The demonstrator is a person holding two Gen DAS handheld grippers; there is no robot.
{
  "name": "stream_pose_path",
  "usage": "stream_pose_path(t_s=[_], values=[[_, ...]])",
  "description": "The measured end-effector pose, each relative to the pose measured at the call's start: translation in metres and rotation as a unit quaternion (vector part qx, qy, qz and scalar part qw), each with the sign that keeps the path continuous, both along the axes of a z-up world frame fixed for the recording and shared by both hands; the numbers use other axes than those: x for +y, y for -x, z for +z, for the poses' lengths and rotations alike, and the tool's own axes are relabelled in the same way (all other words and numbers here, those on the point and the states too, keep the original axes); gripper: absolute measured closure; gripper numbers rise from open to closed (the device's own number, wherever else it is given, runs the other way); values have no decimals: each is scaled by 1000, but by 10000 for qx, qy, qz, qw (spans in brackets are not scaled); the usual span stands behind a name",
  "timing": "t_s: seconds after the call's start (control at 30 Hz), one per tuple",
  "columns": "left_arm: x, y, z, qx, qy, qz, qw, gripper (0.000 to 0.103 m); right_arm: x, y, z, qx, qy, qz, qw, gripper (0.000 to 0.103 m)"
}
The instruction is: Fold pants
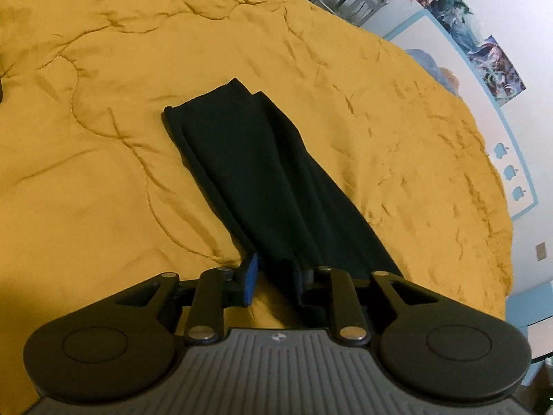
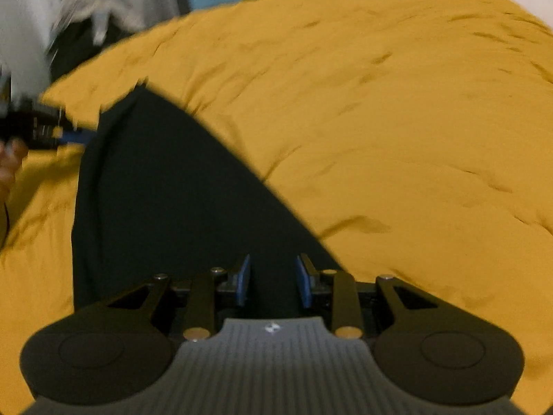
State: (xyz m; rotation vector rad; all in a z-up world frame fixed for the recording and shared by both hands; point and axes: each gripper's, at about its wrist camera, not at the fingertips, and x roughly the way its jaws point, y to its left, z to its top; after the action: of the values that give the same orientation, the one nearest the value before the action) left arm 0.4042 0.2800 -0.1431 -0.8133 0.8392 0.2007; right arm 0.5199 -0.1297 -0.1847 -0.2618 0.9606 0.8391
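The dark pants (image 1: 262,176) lie on the yellow bed (image 1: 103,180) folded into a long narrow strip, both the left claw (image 1: 274,276) and right claw (image 2: 273,282) spread and empty, leaving the crosswise folds.

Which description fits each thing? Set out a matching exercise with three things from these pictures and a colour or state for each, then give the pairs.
Things:
1. pants
2. bedspread
3. right gripper

Descriptions:
A. mustard yellow, wrinkled
B. open, blue pads apart
C. dark, folded lengthwise into a long strip

Pairs: 1-C, 2-A, 3-B
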Motion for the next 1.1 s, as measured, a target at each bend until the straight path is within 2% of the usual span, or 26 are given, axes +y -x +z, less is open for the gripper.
stream_pose_path(t_s=[0.03, 0.1, 0.2, 0.33, 0.37, 0.4, 0.47, 0.53, 0.57, 0.67, 0.77, 0.9, 1.0, 1.1], values=[[1, 2, -1, -14, 3, -20, 10000, 77, 8, -4, -4, 57, 87, 109, 9999, 78], [3, 5, -3, -31, -10, -45, 10000, 77, 21, -5, -13, 94, 277, 301, 9991, 103], [6, 8, -3, -164, -6, 17, 9999, 77, 22, -3, -5, -34, 248, 437, 9987, 103], [10, 12, 0, -398, -84, 156, 9990, 76, 5, -13, 10, -208, -214, -282, 9992, 103], [12, 11, -1, -399, -86, 192, 9990, 76, 6, -16, 6, -171, -150, -386, 9990, 103], [14, 9, -3, -396, -77, 222, 9989, 76, 11, -17, -1, -140, 86, -423, 9990, 98], [19, 7, -6, -434, -36, 299, 9986, 76, 23, -18, -10, -125, 549, -376, 9977, 98], [26, 6, -9, -530, -20, 441, 9976, 75, 29, -18, -4, -85, 470, -374, 9982, 95], [29, 5, -10, -564, -10, 504, 9971, 73, 30, -19, 3, -103, 372, -385, 9985, 90], [41, 3, -19, -660, 169, 685, 9953, 69, 48, -19, 26, -291, 262, -273, 9989, 88], [50, -1, -29, -709, 366, 842, 9932, 69, 83, -21, 50, -409, 112, -49, 9991, 84], [63, -7, -36, -707, 744, 1084, 9888, 69, 146, -23, 61, -366, -199, 441, 9982, 77], [76, -10, -38, -826, 858, 1200, 9856, 69, 204, -31, 53, -362, -311, 807, 9956, 77], [84, -12, -50, -763, 1146, 1295, 9820, 71, 265, -41, 41, -327, -350, 1101, 9928, 77]])
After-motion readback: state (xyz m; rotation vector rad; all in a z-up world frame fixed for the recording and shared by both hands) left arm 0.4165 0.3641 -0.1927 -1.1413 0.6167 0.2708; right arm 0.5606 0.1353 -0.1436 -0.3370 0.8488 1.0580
